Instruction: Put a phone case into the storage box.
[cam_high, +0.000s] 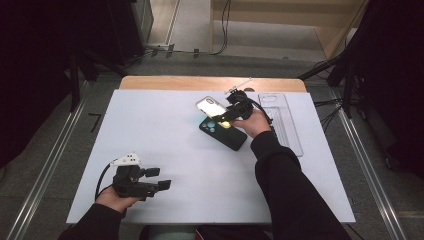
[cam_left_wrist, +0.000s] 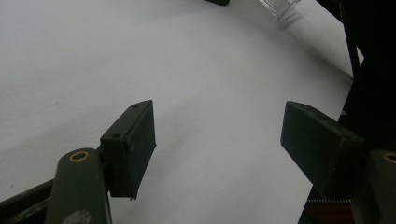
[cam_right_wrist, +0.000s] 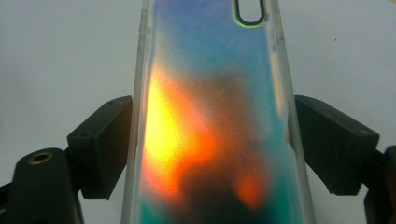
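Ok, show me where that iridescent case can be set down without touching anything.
The white table is bare across its left and middle, between the left gripper and the black phone. The far right is crowded: the right gripper holds the iridescent phone case over the phone, beside a clear tray.

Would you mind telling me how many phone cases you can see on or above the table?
3: an iridescent case held in the right gripper, a black case lying under it, and a clear case at the table's right edge.
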